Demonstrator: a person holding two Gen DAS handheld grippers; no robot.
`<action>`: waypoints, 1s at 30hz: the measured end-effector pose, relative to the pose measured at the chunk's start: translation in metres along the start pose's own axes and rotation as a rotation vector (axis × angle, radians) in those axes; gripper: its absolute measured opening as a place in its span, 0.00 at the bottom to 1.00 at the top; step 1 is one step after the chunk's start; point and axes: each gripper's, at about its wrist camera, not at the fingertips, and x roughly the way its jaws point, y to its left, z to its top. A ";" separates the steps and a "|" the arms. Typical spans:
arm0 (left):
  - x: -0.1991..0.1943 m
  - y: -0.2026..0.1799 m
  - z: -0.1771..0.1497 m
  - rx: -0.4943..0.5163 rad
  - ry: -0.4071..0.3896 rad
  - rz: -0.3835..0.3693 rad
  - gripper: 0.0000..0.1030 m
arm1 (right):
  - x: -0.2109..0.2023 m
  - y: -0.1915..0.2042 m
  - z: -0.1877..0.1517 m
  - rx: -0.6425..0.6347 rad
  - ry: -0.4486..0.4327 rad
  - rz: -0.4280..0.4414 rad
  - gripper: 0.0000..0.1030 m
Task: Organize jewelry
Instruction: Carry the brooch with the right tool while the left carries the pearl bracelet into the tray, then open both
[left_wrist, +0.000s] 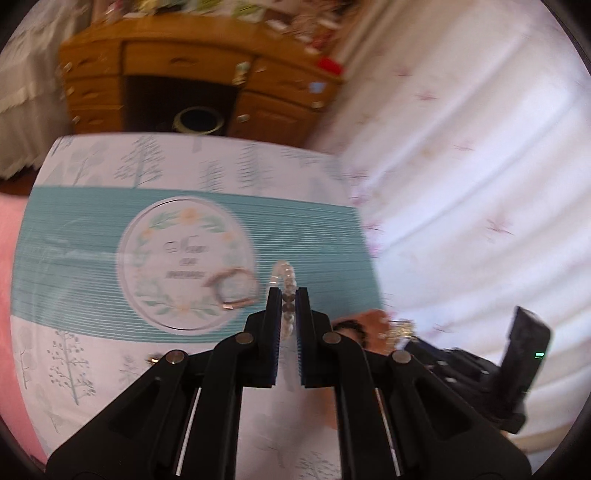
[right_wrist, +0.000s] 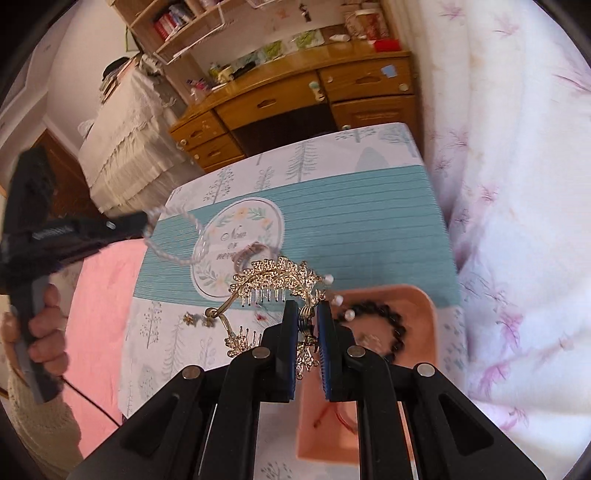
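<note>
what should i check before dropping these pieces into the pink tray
1. Left tongs gripping the pale bead bracelet: ok, jaws shut on the strand, which hangs in a loop in the right wrist view.
2. Right tongs gripping the gold hair comb: ok, jaws shut on its end.
3. Pink tray within view: ok, just right of the right tongs.
4. Room in the tray: cannot tell in full; a black bead bracelet already lies inside.
5. Comb's dangling chain and pearls free of snags: cannot tell.
6. Pieces left on the patterned cloth: not ok, a bangle and small gold earrings remain.
</note>
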 end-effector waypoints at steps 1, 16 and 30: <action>-0.005 -0.016 -0.004 0.023 -0.003 -0.025 0.05 | -0.008 -0.005 -0.007 0.008 -0.009 -0.012 0.09; 0.073 -0.136 -0.088 0.234 0.147 -0.099 0.05 | -0.036 -0.091 -0.117 0.207 0.005 -0.095 0.10; 0.151 -0.113 -0.119 0.228 0.248 -0.028 0.05 | 0.023 -0.094 -0.124 0.226 0.055 -0.164 0.10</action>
